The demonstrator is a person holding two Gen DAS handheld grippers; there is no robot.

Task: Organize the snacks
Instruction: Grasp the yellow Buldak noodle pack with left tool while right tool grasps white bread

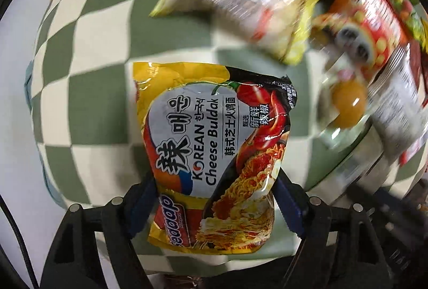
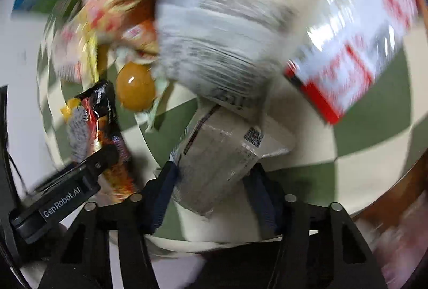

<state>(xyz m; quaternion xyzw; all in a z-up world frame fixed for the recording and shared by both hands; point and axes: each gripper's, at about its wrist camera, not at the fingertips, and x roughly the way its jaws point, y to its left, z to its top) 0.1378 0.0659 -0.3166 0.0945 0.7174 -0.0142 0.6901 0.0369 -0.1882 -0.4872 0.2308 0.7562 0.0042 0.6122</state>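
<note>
My left gripper (image 1: pixel 214 195) is shut on a yellow Korean Cheese Buldak noodle packet (image 1: pixel 211 144), held above the green-and-white checkered cloth (image 1: pixel 88 91). The right wrist view shows the same packet (image 2: pixel 99 128) edge-on in the left gripper (image 2: pixel 80 176). My right gripper (image 2: pixel 214 182) is shut on a silvery grey packet (image 2: pixel 216 160) with a printed label and a QR code. That view is blurred by motion.
A heap of snack packets lies ahead: a silver-and-yellow one (image 1: pixel 240 0), an orange one (image 1: pixel 369 21), a white printed one (image 2: pixel 219 48), a red-and-white one (image 2: pixel 355 48). An amber egg-like snack in clear wrap (image 1: pixel 347 104) lies among them.
</note>
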